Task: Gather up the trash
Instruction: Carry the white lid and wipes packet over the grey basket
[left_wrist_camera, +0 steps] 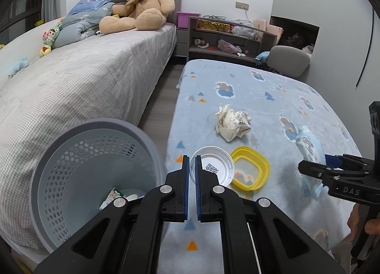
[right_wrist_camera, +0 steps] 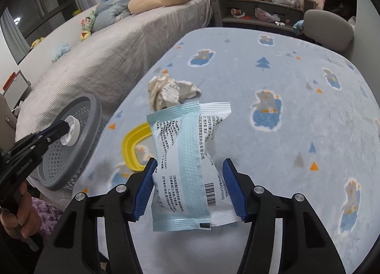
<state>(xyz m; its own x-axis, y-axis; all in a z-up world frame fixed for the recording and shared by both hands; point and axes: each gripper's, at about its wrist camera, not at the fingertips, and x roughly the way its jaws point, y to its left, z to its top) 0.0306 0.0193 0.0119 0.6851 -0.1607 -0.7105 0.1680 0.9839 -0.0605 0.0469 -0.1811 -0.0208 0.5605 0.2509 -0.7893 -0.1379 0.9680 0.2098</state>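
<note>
My left gripper (left_wrist_camera: 192, 160) is shut on the rim of a clear round plastic cup (left_wrist_camera: 215, 167), held just right of the grey perforated basket (left_wrist_camera: 106, 125). In the right wrist view that cup (right_wrist_camera: 70, 134) hangs in front of the basket's (right_wrist_camera: 91, 112) opening. My right gripper (right_wrist_camera: 188, 169) is shut on a light-blue and white printed packet (right_wrist_camera: 182, 145), pinched at its waist and lifted off the blue blanket (right_wrist_camera: 273, 65). On the blanket lie a crumpled paper wad (left_wrist_camera: 231, 124) (right_wrist_camera: 166, 93) and a yellow-rimmed square lid (left_wrist_camera: 262, 162) (right_wrist_camera: 129, 145).
The basket leans against a grey bed (left_wrist_camera: 83, 79) carrying a large teddy bear (left_wrist_camera: 142, 1) and small toys. Some wrappers (left_wrist_camera: 114, 196) lie inside the basket. A shelf unit (left_wrist_camera: 228, 36) and a grey chair (left_wrist_camera: 288, 59) stand beyond the blanket's far edge.
</note>
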